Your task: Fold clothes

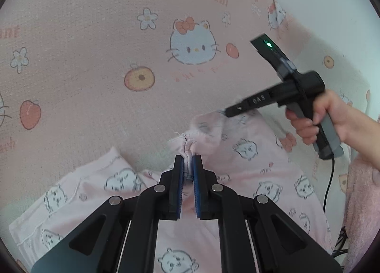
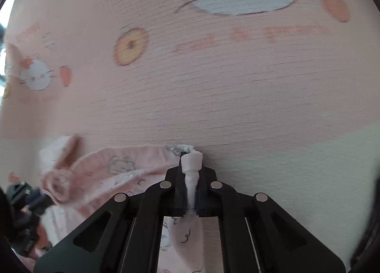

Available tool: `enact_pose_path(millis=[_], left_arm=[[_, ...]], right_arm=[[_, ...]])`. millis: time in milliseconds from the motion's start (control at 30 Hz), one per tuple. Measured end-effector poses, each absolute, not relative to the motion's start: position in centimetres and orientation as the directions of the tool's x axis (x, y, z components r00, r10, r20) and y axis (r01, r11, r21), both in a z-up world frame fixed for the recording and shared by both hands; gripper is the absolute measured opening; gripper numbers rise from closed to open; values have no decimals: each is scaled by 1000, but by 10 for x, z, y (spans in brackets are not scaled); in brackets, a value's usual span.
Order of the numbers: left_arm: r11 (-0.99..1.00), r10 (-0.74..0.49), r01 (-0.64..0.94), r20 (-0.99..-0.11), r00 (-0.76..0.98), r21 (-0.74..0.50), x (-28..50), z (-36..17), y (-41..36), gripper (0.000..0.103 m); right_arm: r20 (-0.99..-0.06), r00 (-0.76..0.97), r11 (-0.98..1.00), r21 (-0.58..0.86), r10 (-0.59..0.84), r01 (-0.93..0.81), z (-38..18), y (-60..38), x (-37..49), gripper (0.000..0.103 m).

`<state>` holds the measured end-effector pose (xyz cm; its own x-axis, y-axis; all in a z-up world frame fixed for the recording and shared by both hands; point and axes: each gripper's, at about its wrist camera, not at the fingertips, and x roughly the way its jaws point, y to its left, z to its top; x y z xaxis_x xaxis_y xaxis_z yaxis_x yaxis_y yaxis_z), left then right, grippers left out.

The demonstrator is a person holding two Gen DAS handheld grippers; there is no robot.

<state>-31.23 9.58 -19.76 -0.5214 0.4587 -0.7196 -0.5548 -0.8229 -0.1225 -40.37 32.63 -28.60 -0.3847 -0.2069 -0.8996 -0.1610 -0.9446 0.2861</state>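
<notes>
**Both grippers pinch the garment's far edge, mid-fold**

The sheet (image 1: 95, 59), pink with cat and fruit prints, fills both views and carries everything. On it lies the garment (image 1: 249, 177), pale pink with small bear faces, spread across the lower half of the left wrist view from about 8 o'clock round to 4 o'clock, a piped edge at 8 o'clock.

The step in hand looks like carrying one edge of the garment over for a fold. Next, as I judge it, both grips must travel together, keeping the edge taut and level, then lay it on the body of the cloth before letting go; uneven travel would skew the fold.

The left gripper (image 1: 188, 161) points down at a slant, its jaws nearly together with a bunched seam of the garment clamped between the blue pads. The right gripper (image 2: 191, 161) tilts more steeply and is closed tight on a thin roll of the same edge. In the left view it sits at 3 o'clock, blurred, held by a hand (image 1: 325, 116) wrapped round its handle, a cable hanging below.
</notes>
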Motion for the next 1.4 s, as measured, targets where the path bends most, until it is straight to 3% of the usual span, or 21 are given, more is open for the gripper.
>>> enact_pose_path(millis=[200,367,433,533,633,833,1000,1167,1233,1400], left_arm=[[-863,384,-501,-727,-569,-63,-330,-197,120,8],[-895,332,-438,-778,-533,-82,-354,-217,143,8],[-901,294,-430,-810,-507,-58,-363,-232,151,8],[-901,229,-434,-869,-438,-18,-376,-254,161,8],[-888,256,-459,-862,-437,-32,-374,-254,161,9],[-880,277,-473,-860,-429,-47,-370,-251,156,12],[-884,295,-462,-853,-431,-72,-378,-250,156,16],[-876,279,-479,-859,-429,-45,-380,-256,167,15],[-883,276,-469,-844,-461,-32,-377,-253,166,11],[-879,301,-477,-784,-543,-7,-362,-237,162,11]], right_arm=[[-915,-403,-971,87,10,-222,-258,337,-380,2],[-923,-377,-960,29,81,-278,-243,365,-344,4],[-929,-370,-954,90,24,-288,-235,380,-332,5],[-895,-429,-885,293,-120,-363,-226,414,-327,17],[-895,-445,-901,191,3,-389,-225,432,-343,25],[-920,-365,-965,210,-142,-155,-258,411,-386,27],[-957,-284,-992,92,-65,-84,-280,386,-396,27],[-953,-290,-991,110,-83,-77,-271,376,-400,27],[-954,-289,-990,110,-81,-85,-268,376,-398,27],[-945,-315,-982,137,-90,-132,-254,401,-391,27]])
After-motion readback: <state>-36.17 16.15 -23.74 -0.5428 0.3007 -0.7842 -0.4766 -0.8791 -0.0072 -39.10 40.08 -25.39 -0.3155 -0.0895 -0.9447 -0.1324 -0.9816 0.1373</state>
